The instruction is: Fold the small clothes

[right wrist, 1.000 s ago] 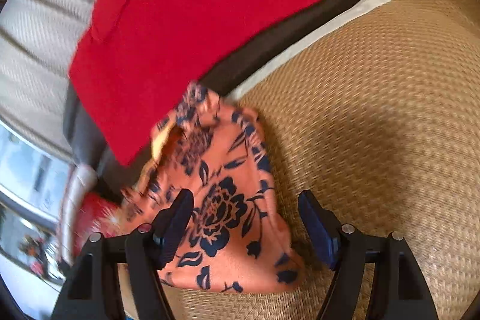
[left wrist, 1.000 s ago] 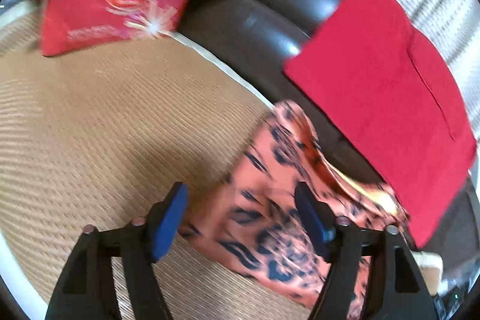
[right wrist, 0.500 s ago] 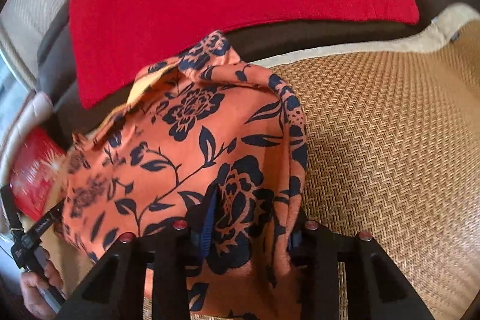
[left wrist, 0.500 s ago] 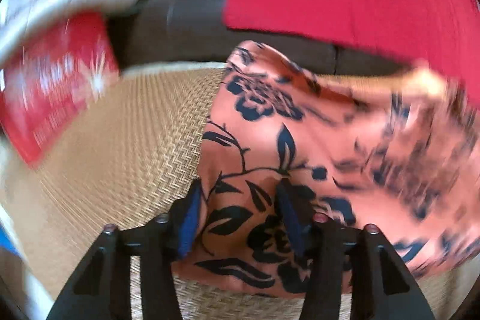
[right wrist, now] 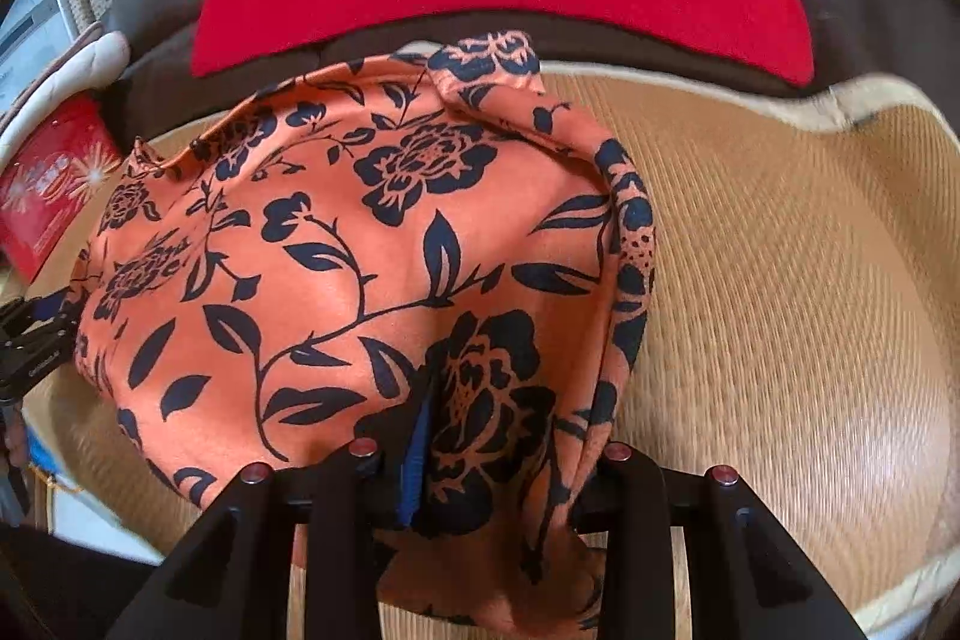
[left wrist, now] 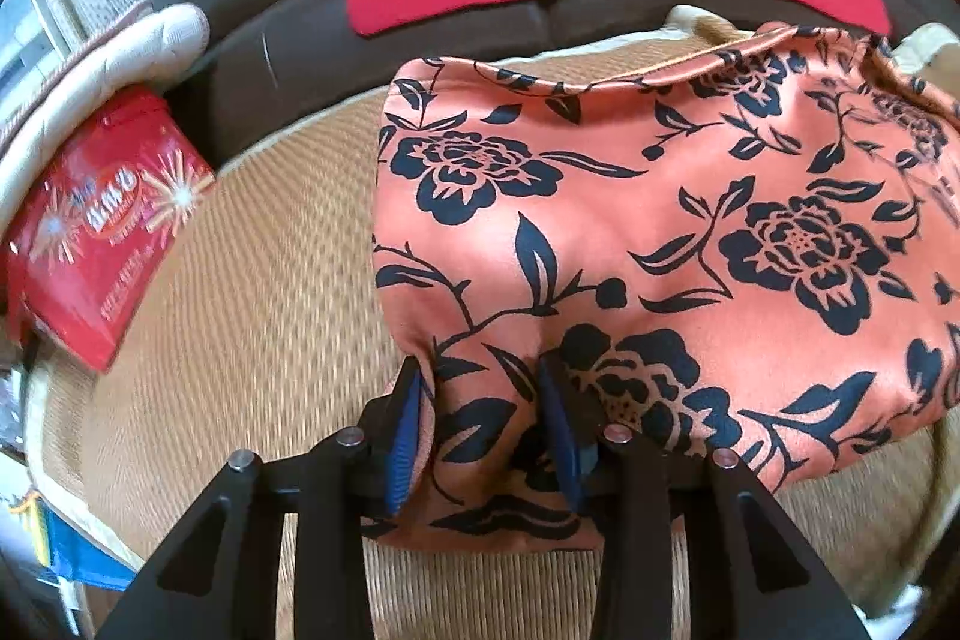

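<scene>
Both grippers [left wrist: 486, 430] [right wrist: 504, 466] now pinch the floral cloth [left wrist: 660, 232]

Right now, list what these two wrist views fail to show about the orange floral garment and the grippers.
- Left wrist view: orange floral garment runs past the right edge; its full shape stays unknown.
- Right wrist view: right gripper, its right pad buried under fabric folds.
- Right wrist view: left gripper cut off by the left edge.
- Red printed packet: lettering too blurred.
</scene>
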Available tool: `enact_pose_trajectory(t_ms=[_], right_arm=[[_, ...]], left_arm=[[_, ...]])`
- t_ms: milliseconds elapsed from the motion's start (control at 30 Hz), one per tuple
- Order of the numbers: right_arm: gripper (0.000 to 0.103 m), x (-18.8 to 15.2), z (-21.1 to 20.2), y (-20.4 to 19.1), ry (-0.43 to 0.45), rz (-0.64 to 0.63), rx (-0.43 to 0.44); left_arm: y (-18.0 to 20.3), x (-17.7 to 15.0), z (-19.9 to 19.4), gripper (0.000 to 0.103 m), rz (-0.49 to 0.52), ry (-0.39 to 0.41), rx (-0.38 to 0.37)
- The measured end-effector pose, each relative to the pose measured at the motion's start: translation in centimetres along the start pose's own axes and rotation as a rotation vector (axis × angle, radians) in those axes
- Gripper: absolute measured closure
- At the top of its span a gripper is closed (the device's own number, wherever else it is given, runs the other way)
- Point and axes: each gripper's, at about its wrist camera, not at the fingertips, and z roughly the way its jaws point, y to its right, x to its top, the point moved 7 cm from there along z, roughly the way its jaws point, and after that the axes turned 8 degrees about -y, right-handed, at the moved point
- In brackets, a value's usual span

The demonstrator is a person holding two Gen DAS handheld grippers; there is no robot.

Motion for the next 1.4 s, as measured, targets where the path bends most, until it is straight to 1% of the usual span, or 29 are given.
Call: enact_pose_trajectory(t_ms=[100, 167, 233, 267, 300, 367, 400, 467, 500, 533, 567, 600, 633, 667, 700, 767, 833, 867, 900, 967, 1000, 1067, 1100, 1133, 1167, 1267, 1333, 1367, 1400], right_arm=[[0.063, -1.0, -0.9, 1.3, -0.051, 0.064, 0.094], [0.05, 0.0, -2.1, 3.0, -0.036, 0.157, 0.14], [0.047, 1.9, -4.3, 4.6, 0.064, 0.242, 0.17], [0.041, 2.9, -5.5, 4.9, 0.122, 0.269, 0.189], [0.039, 4.3, -6.8, 5.1, 0.19, 0.28, 0.216], [0.04, 6.6, -7.2, 3.7, 0.212, 0.234, 0.238], [0.04, 7.7, -6.8, 2.7, 0.199, 0.207, 0.245], [0.046, 10.1, -4.4, 0.7, 0.14, 0.151, 0.241], [0.05, 10.6, -2.9, 0.0, 0.108, 0.135, 0.236], [0.062, 11.2, -1.2, -0.8, 0.066, 0.121, 0.249], [0.065, 11.0, -0.1, -1.4, 0.038, 0.117, 0.27], [0.065, 10.9, 1.5, -2.0, -0.005, 0.122, 0.313], [0.065, 10.7, 2.5, -2.4, -0.027, 0.13, 0.329], [0.065, 10.7, 3.2, -2.1, -0.047, 0.14, 0.321], [0.066, 11.0, 4.1, -1.3, -0.048, 0.17, 0.279], [0.066, 11.9, 3.2, 1.6, 0.033, 0.249, 0.226], [0.066, 12.5, 1.8, 5.3, 0.138, 0.309, 0.093], [0.066, 12.5, 1.6, 6.5, 0.157, 0.335, 0.063], [0.066, 12.2, 1.5, 8.2, 0.167, 0.394, 0.057], [0.064, 11.5, 1.3, 9.9, 0.186, 0.497, 0.132], [0.064, 11.5, 0.6, 9.7, 0.21, 0.502, 0.201], [0.064, 12.2, -0.3, 7.4, 0.242, 0.414, 0.253], [0.063, 12.6, -0.5, 5.5, 0.241, 0.346, 0.271], [0.063, 12.8, -0.2, 3.3, 0.222, 0.276, 0.294], [0.063, 12.8, 0.4, 1.5, 0.195, 0.231, 0.315], [0.063, 12.6, 3.5, -3.8, 0.079, 0.118, 0.342], [0.063, 12.2, 5.8, -6.8, 0.015, 0.057, 0.317], [0.062, 12.2, 6.7, -7.4, -0.006, 0.049, 0.298], [0.061, 12.2, 7.4, -7.7, -0.021, 0.053, 0.268]], left_arm=[[-1.1, 0.3, -0.8, 0.062, -0.092, 0.01, -0.086], [-2.8, 1.4, -2.2, 0.062, -0.153, 0.082, -0.088], [-4.0, 3.1, -4.4, 0.062, -0.171, 0.204, -0.035], [-4.1, 4.0, -5.0, 0.062, -0.164, 0.24, -0.031], [-3.5, 4.9, -5.3, 0.062, -0.143, 0.259, -0.048], [-1.9, 6.5, -4.5, 0.062, -0.104, 0.242, -0.076], [-0.7, 7.4, -3.6, 0.062, -0.087, 0.205, -0.092], [1.8, 8.4, -2.7, 0.062, -0.057, 0.154, -0.134], [2.8, 8.9, -2.2, 0.062, -0.042, 0.134, -0.146], [3.8, 9.4, -1.6, 0.062, -0.024, 0.113, -0.15], [4.5, 9.8, -1.0, 0.062, -0.007, 0.097, -0.157], [5.6, 10.3, -0.1, 0.062, 0.018, 0.071, -0.17], [6.1, 10.4, 0.5, 0.062, 0.027, 0.057, -0.174], [6.7, 10.8, 1.4, 0.062, 0.032, 0.034, -0.174], [6.9, 11.1, 2.2, 0.062, 0.025, 0.017, -0.174], [6.4, 12.3, 3.4, 0.062, -0.006, 0.005, -0.172], [5.6, 13.7, 4.9, 0.062, -0.058, -0.011, -0.163], [5.4, 14.1, 5.5, 0.062, -0.077, -0.024, -0.158], [5.0, 14.5, 6.0, 0.062, -0.102, -0.031, -0.16], [4.5, 15.3, 5.9, 0.062, -0.139, -0.014, -0.175], [4.0, 15.7, 5.4, 0.062, -0.165, 0.008, -0.169], [3.2, 16.5, 3.9, 0.062, -0.211, 0.072, -0.177], [2.8, 16.9, 2.9, 0.058, -0.232, 0.108, -0.189], [2.6, 17.0, 2.5, 0.049, -0.239, 0.118, -0.186], [2.6, 17.0, 2.4, 0.046, -0.237, 0.115, -0.176], [2.1, 15.8, 3.2, 0.044, -0.2, 0.028, -0.058], [1.3, 14.8, 4.7, 0.044, -0.184, -0.038, 0.034], [0.8, 14.2, 5.5, 0.044, -0.185, -0.075, 0.057], [0.3, 13.5, 6.3, 0.043, -0.203, -0.115, 0.05]])
